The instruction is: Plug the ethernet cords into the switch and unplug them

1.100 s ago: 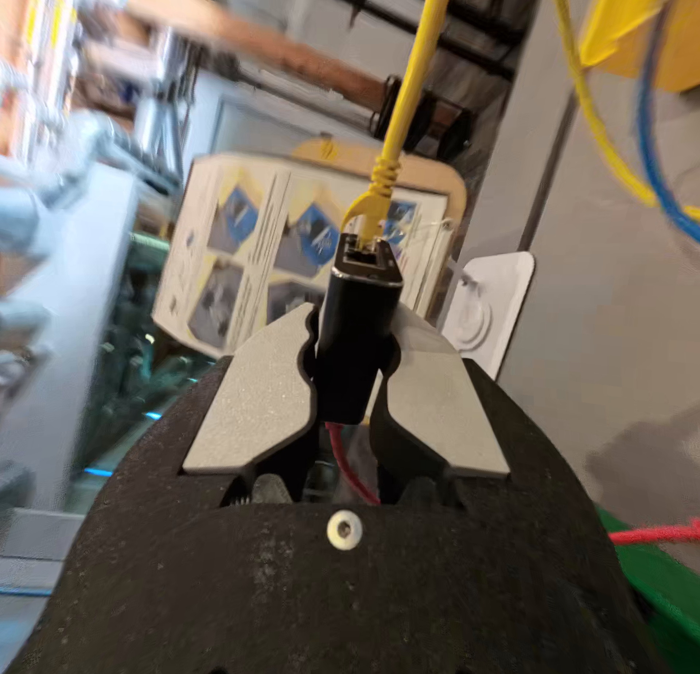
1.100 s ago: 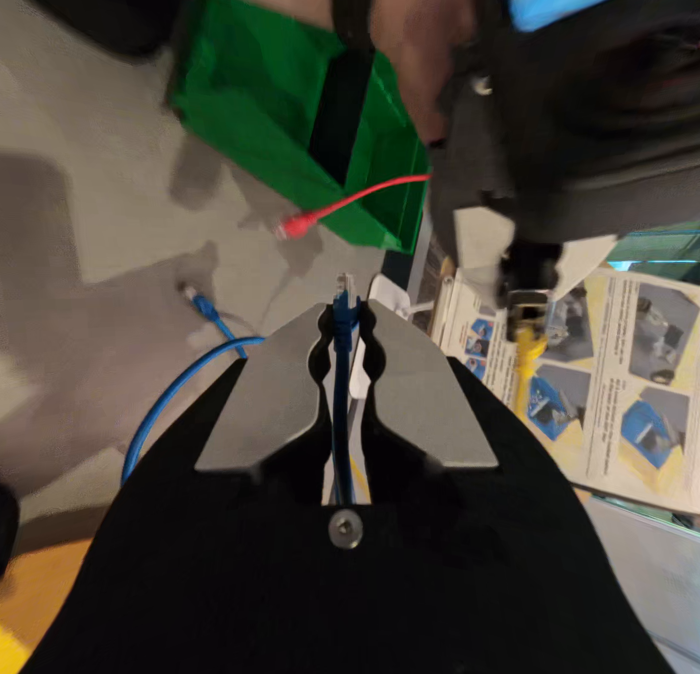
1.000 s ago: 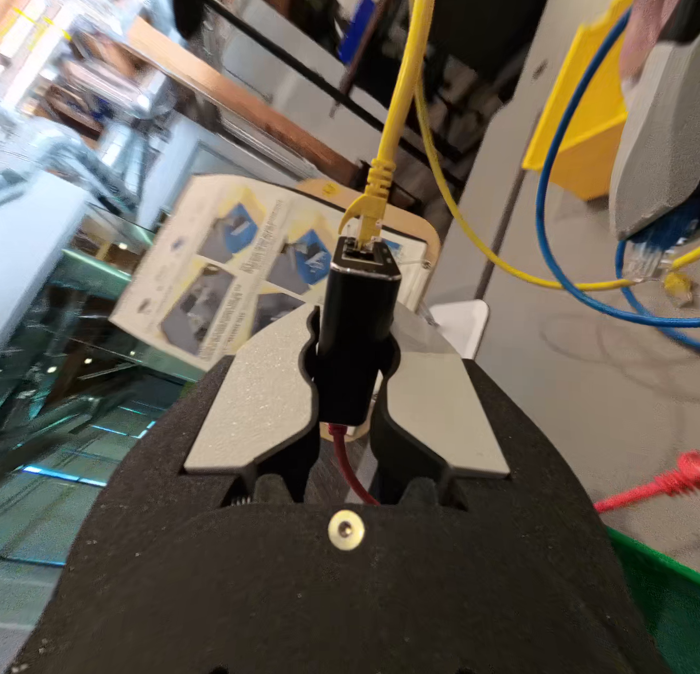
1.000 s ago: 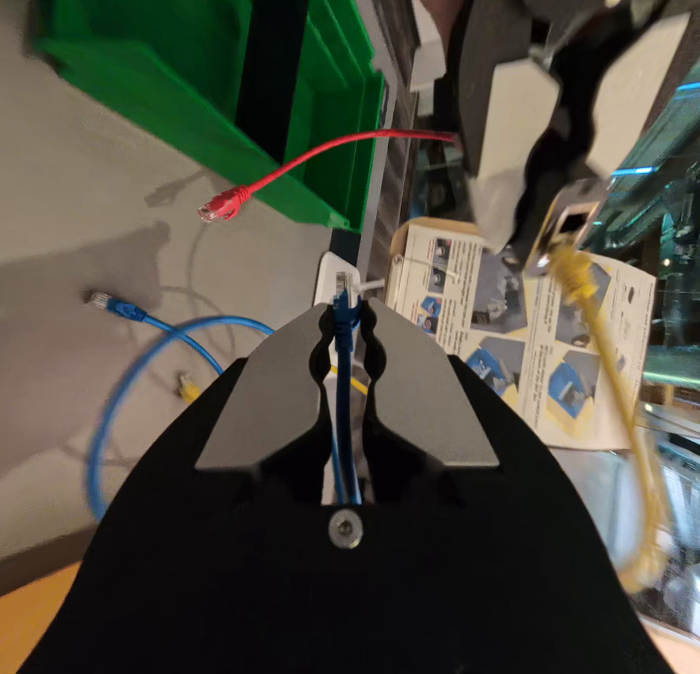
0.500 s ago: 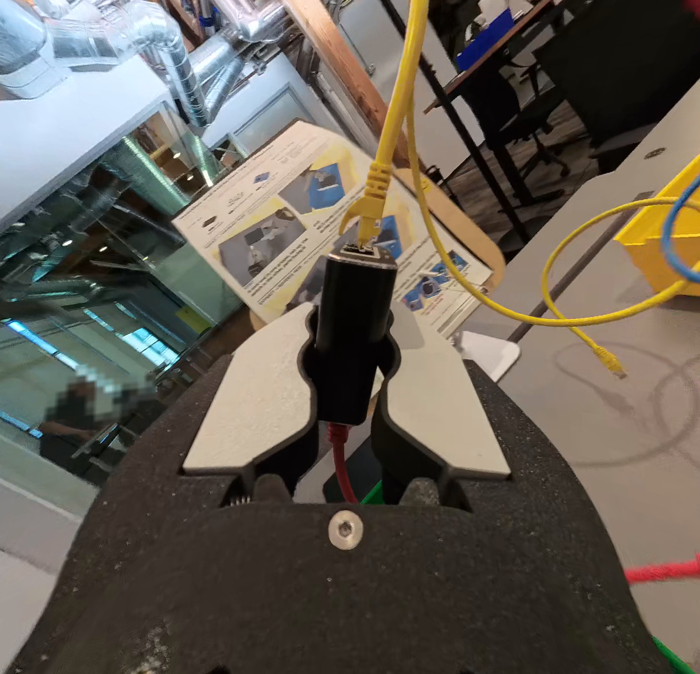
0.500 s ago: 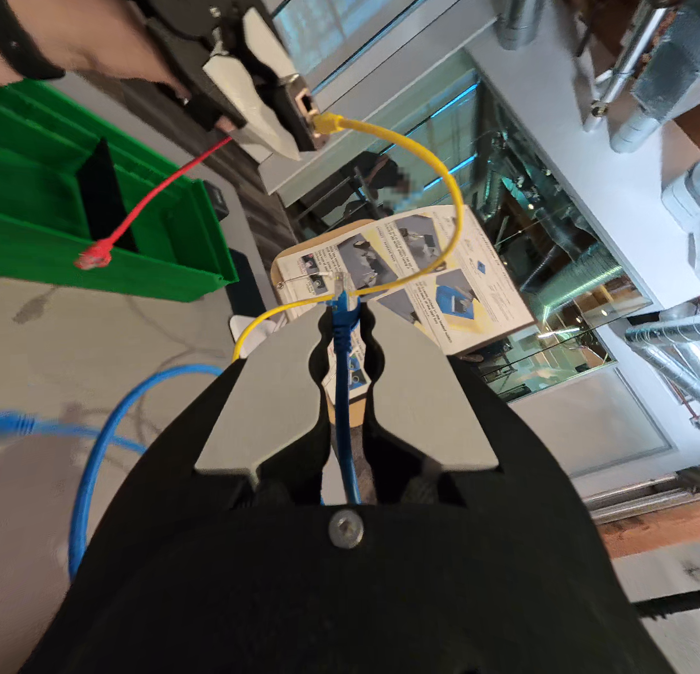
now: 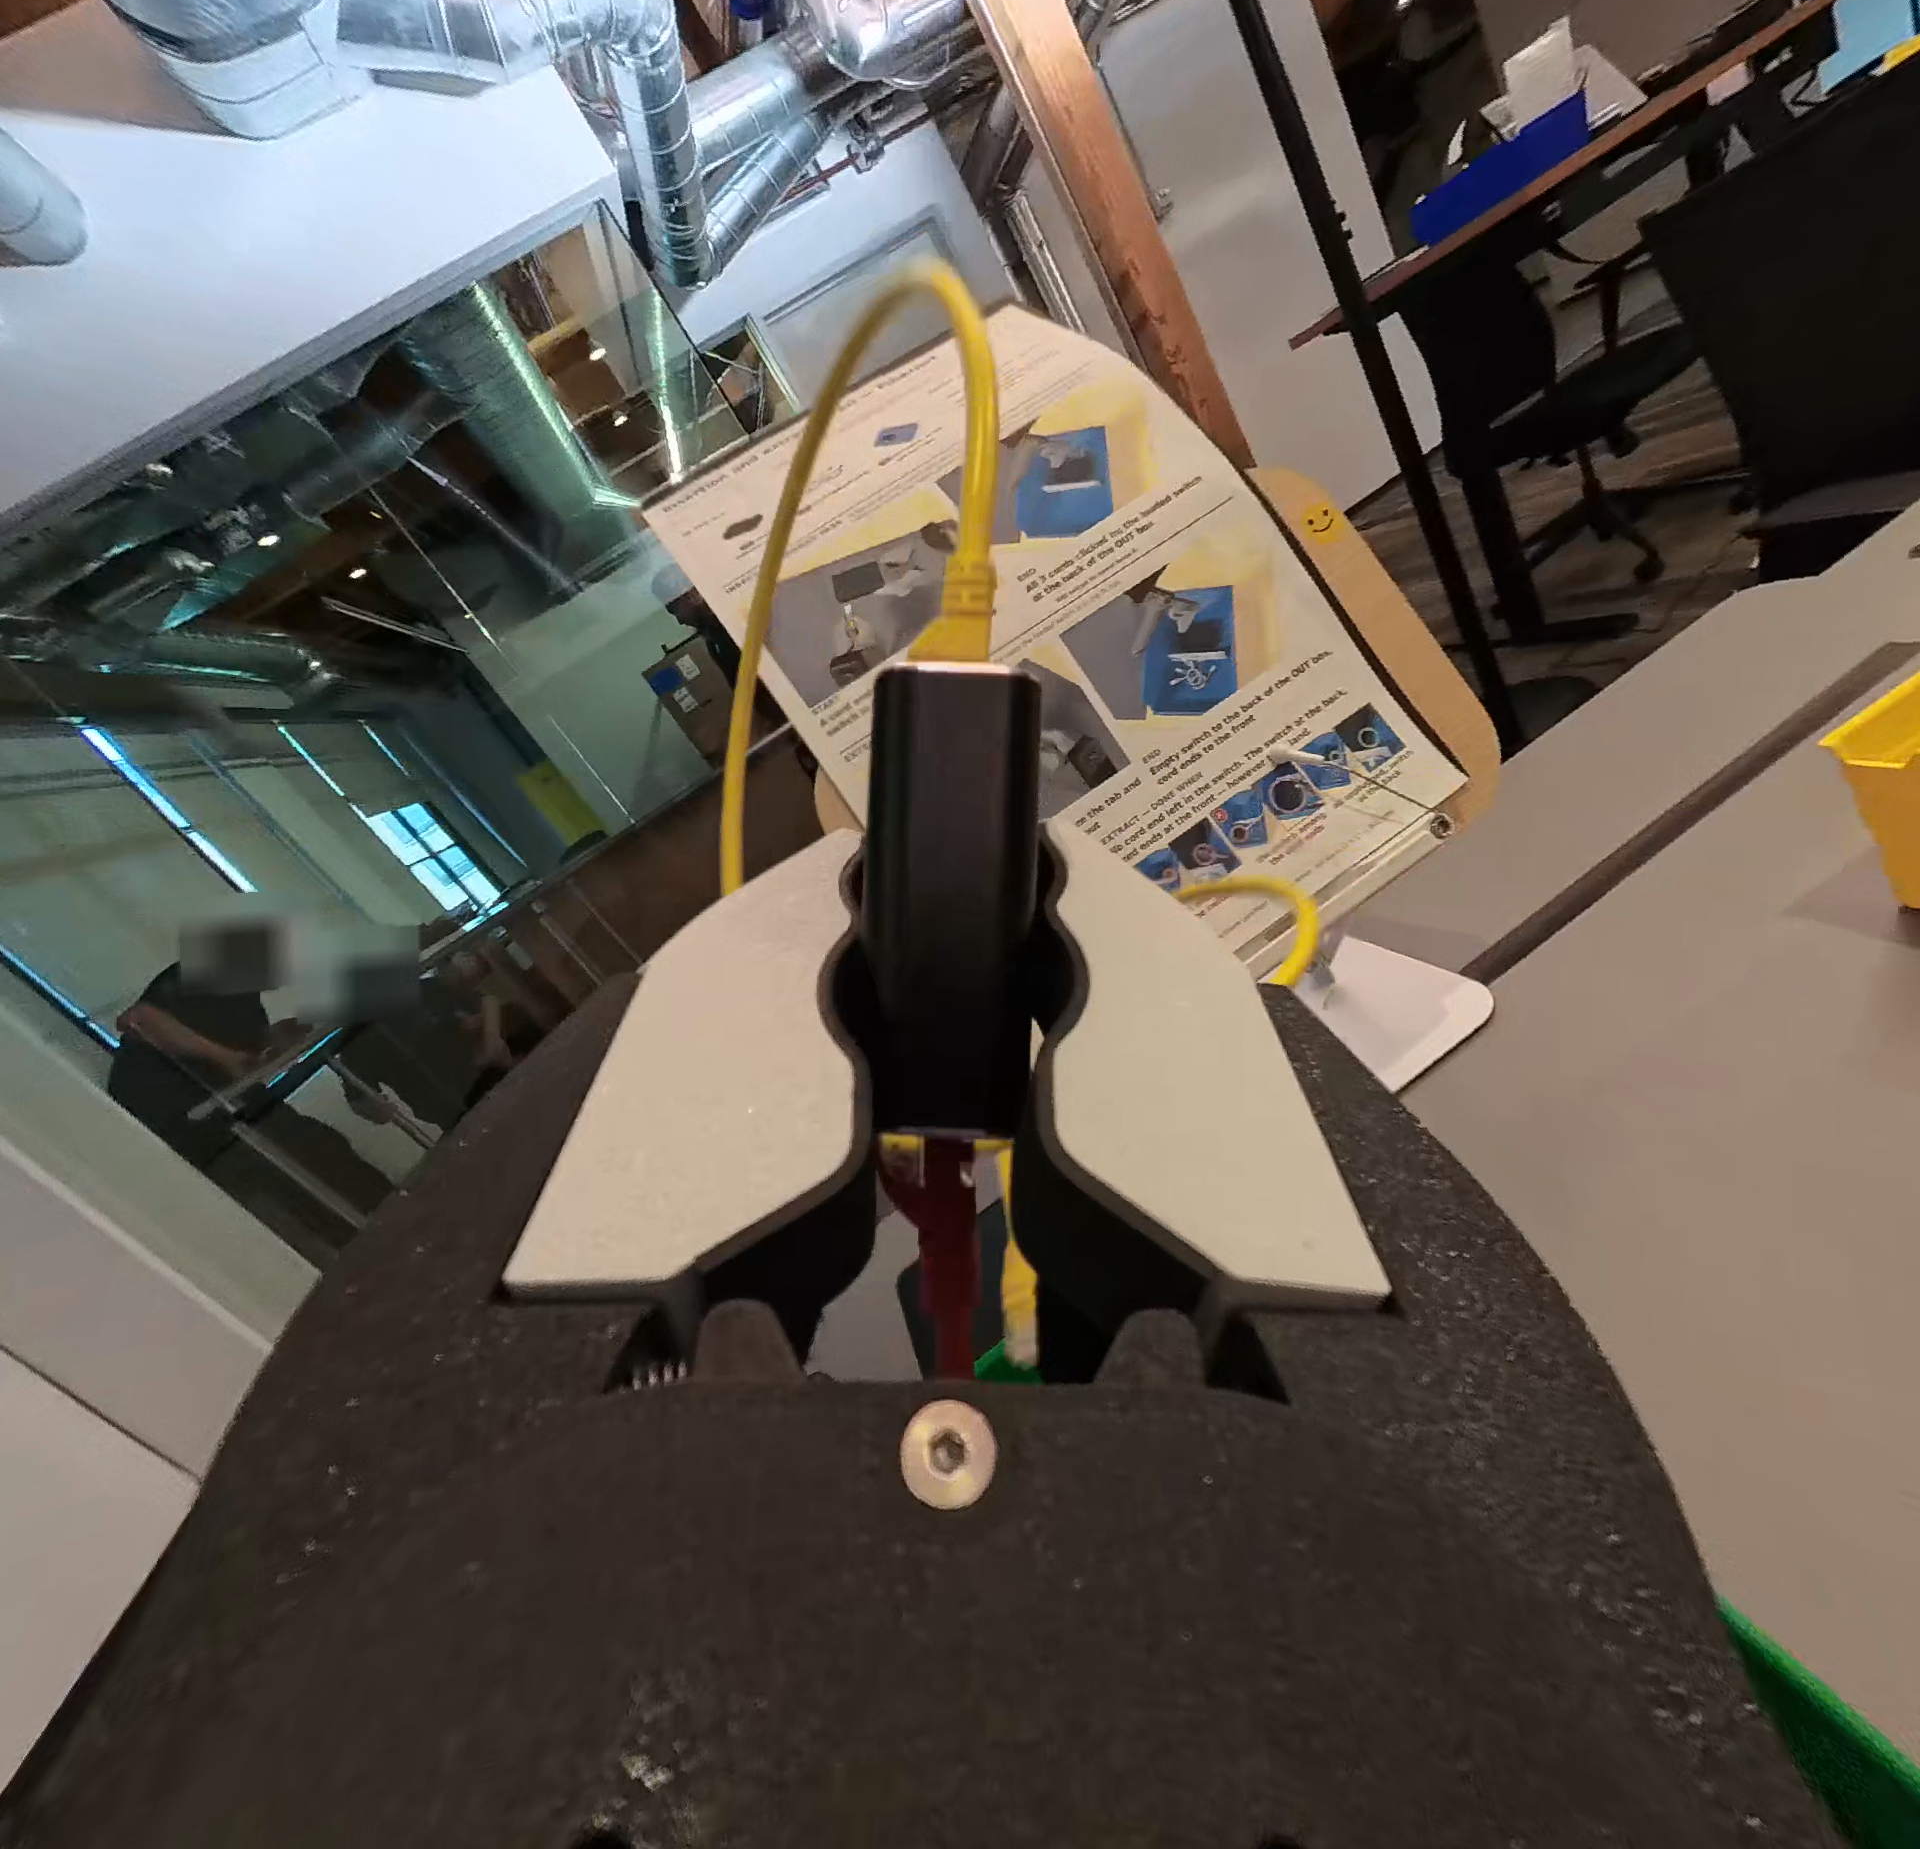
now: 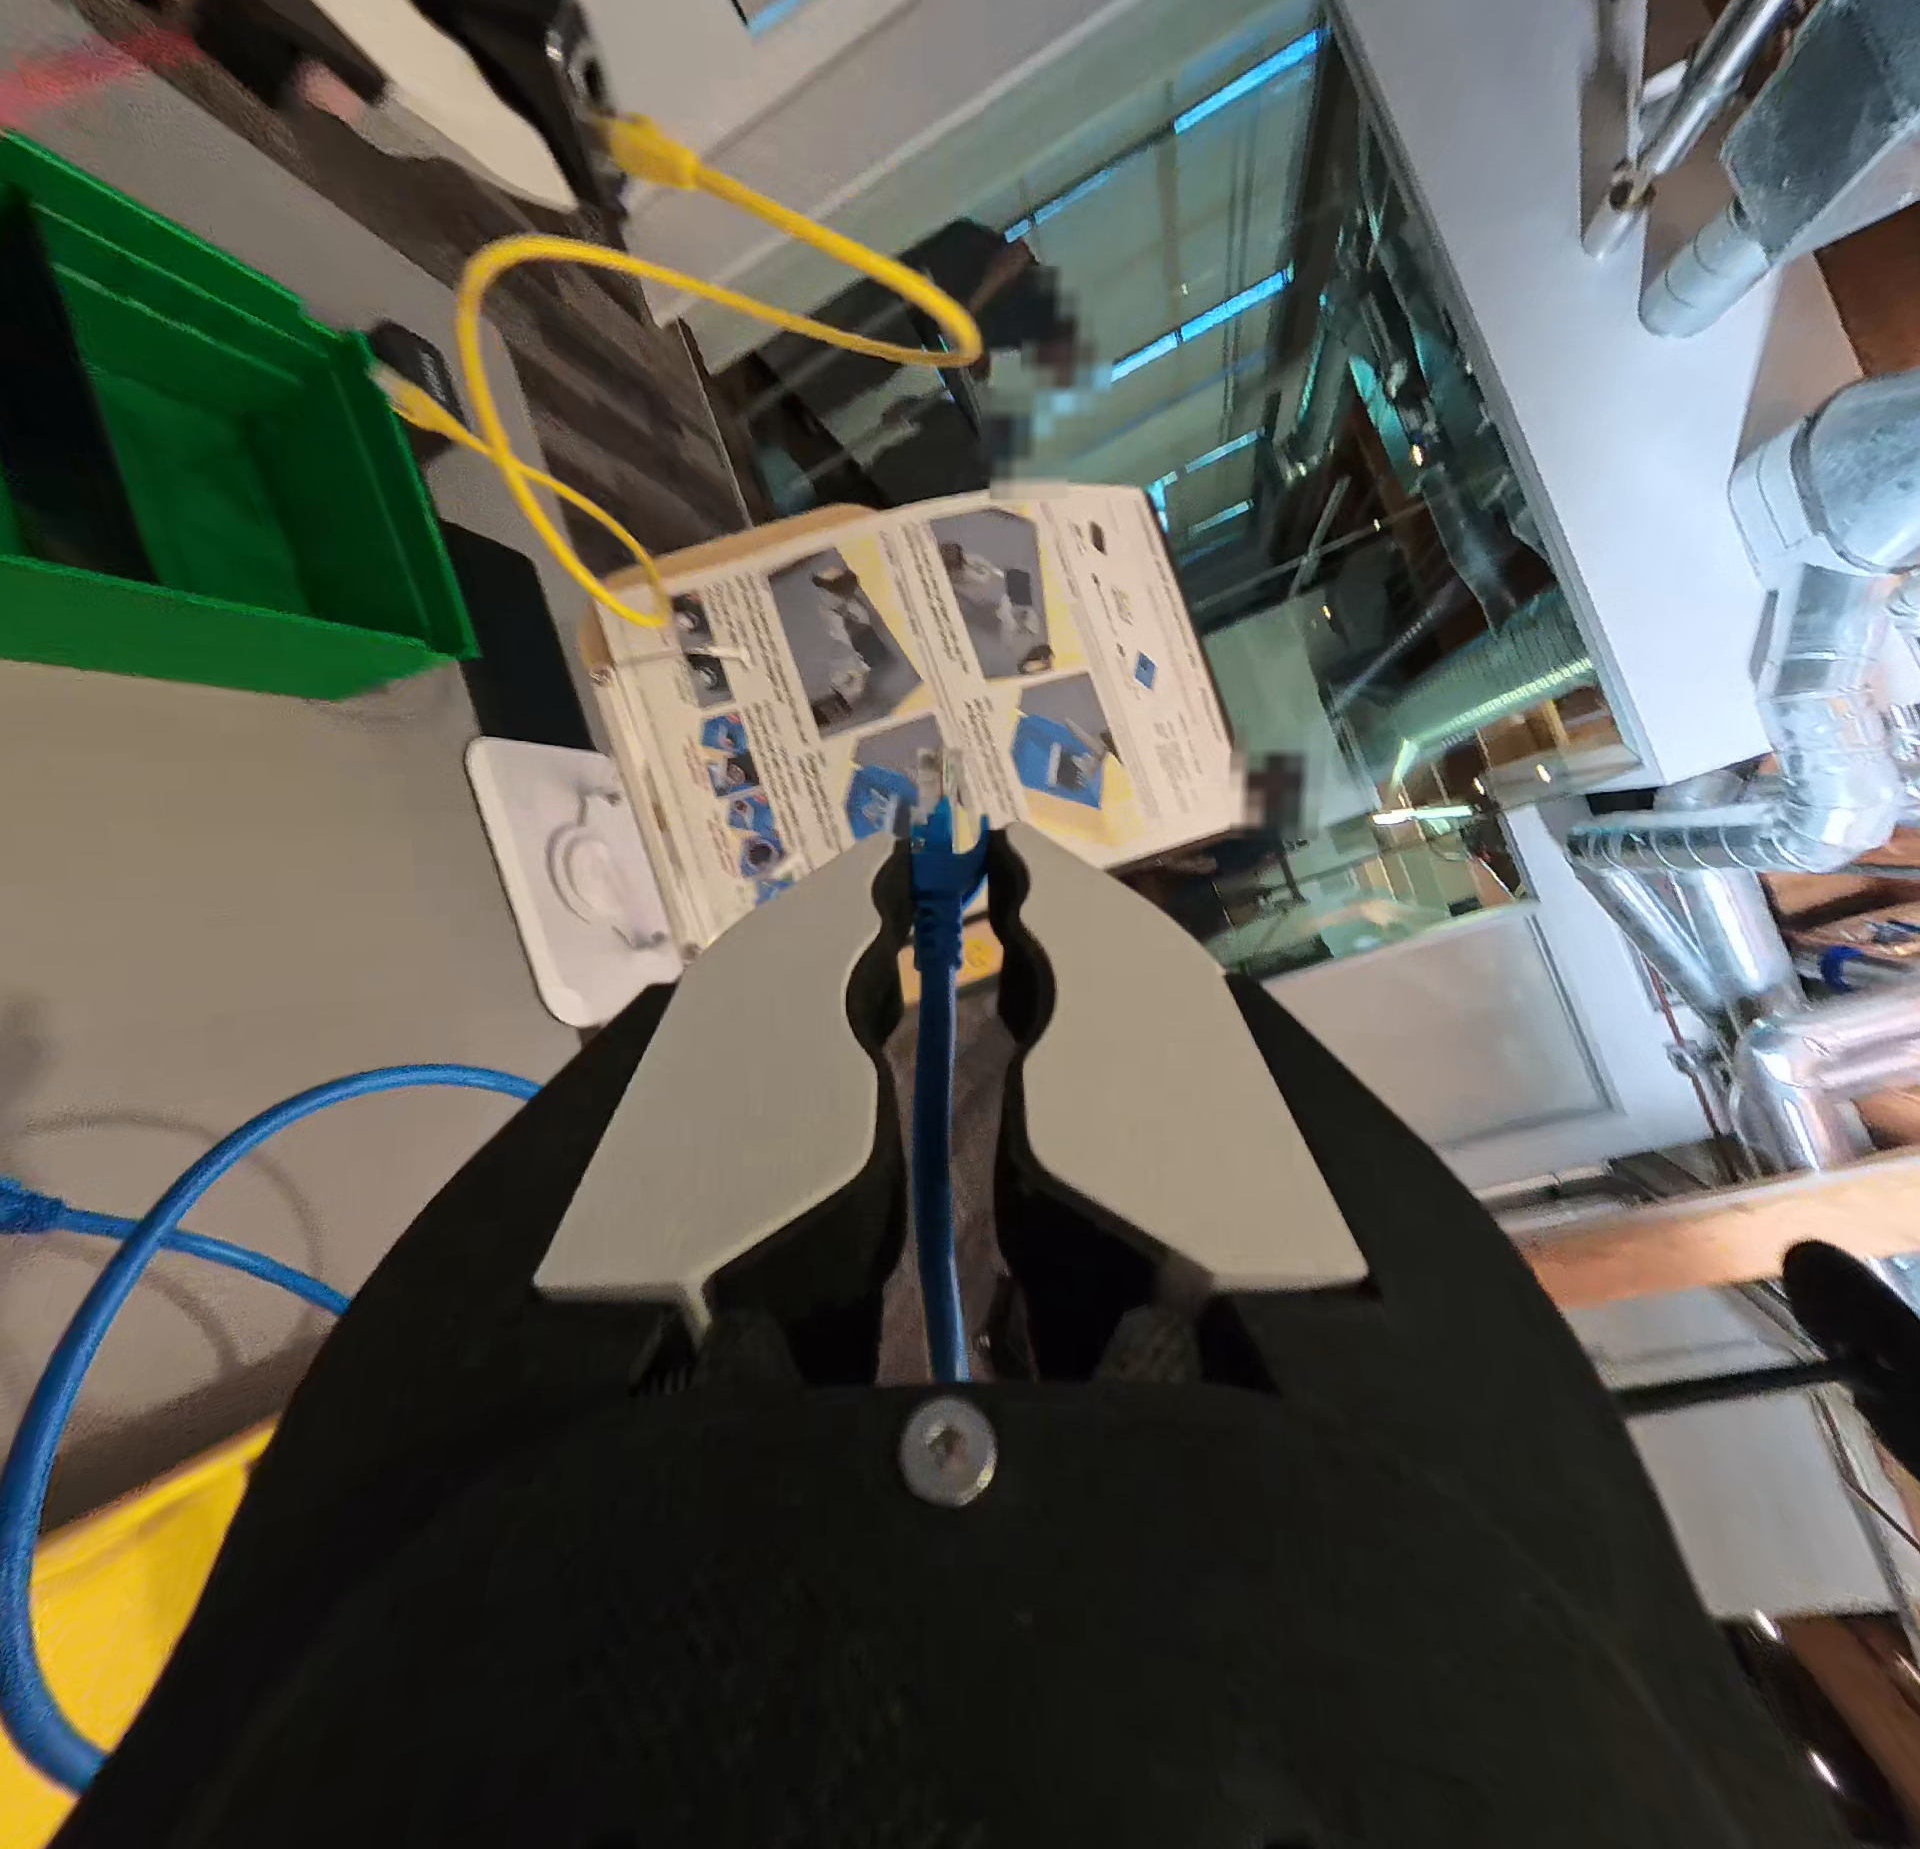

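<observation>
1. Progress: two cords look plugged in already. The yellow cord (image 7: 966, 594) sits in the far end of the black switch (image 7: 954, 864), and a red cord (image 7: 945, 1269) sits in its near end, between the gripper's fingers.
2. The yellow cord loops up from the switch and hangs down; in the right wrist view its free plug (image 8: 400, 397) dangles by the green bin (image 8: 239, 552).
3. What is left, as I judge it: the blue cord (image 8: 940, 1020) is not in the switch yet. After that comes the unplugging, none of which looks begun.
4. Left gripper (image 7: 954, 926): its jaws are partly closed and clamp the switch by its sides, holding it off the table (image 7: 1662, 1124) and pointing up and away. The switch fills the notch between the fingers (image 7: 727, 1103), so the grip looks firm.
5. Right gripper (image 8: 940, 864): its jaws are nearly shut on the blue cord, just behind its plug. The clear plug tip (image 8: 935, 771) pokes out past the fingertips; the cord runs back through the jaws and curls onto the table at lower left.
6. In the right wrist view the switch shows at upper left (image 8: 577, 64), well apart from the blue plug. The plug must still be carried over and lined up with a free port.
7. Which ports are free I cannot tell; that face is too small and blurred.
</observation>
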Tool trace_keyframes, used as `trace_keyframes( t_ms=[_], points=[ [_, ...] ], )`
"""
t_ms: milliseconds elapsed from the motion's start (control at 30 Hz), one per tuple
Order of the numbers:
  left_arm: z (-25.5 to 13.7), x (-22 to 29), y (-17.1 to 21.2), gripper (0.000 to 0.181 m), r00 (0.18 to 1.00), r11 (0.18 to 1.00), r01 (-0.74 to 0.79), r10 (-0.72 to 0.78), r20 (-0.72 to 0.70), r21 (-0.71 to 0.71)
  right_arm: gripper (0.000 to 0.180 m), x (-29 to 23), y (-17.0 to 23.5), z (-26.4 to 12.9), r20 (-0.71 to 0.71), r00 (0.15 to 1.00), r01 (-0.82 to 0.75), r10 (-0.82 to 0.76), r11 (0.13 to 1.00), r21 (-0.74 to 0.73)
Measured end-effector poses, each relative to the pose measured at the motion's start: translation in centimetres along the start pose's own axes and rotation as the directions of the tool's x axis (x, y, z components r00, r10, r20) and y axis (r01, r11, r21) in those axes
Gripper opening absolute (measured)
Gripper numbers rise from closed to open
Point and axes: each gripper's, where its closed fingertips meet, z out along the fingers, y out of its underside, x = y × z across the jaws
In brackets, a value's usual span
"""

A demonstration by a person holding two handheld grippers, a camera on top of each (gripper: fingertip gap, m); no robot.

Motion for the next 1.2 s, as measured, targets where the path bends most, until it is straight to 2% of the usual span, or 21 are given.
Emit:
trace_keyframes(
  t_ms=[200, 433, 567, 767, 933, 1067, 1200],
  points=[
    [-0.4, 1.1, -0.2, 0.025, 0.996, 1.000, 0.019, -0.021, -0.084, -0.024, 0.015, 4.7, 1.7, -1.6, -0.030, 1.000, 0.000, -0.005, 0.984, -0.176],
    [-1.0, 1.5, -1.1, 0.025, 0.993, 1.000, 0.026, -0.025, -0.118, 0.004, 0.015, 4.8, 6.7, -4.0, -0.033, 0.998, -0.058, 0.050, 0.940, -0.336],
    [-1.8, 1.5, -2.2, 0.026, 0.993, 0.999, 0.024, -0.019, -0.118, 0.040, 0.016, 2.6, 11.8, -4.5, -0.010, 0.995, -0.095, 0.102, 0.889, -0.447],
    [-2.7, 1.7, -3.2, 0.026, 0.993, 0.998, 0.001, 0.006, -0.118, 0.062, 0.016, -3.4, 18.3, -4.6, 0.066, 0.973, -0.148, 0.220, 0.820, -0.552],
    [-2.6, 2.4, -3.5, 0.026, 0.991, 0.998, -0.017, 0.025, -0.131, 0.063, 0.016, -8.3, 20.4, -3.5, 0.145, 0.931, -0.202, 0.334, 0.806, -0.556],
    [-2.3, 3.0, -3.6, 0.026, 0.989, 0.998, -0.042, 0.049, -0.136, 0.054, 0.015, -10.7, 20.5, -2.1, 0.207, 0.878, -0.271, 0.431, 0.805, -0.527],
    [-2.3, 3.6, -3.8, 0.026, 0.987, 0.997, -0.063, 0.070, -0.146, 0.052, 0.015, -13.2, 21.8, -2.3, 0.256, 0.826, -0.293, 0.502, 0.771, -0.565]
  ],
)
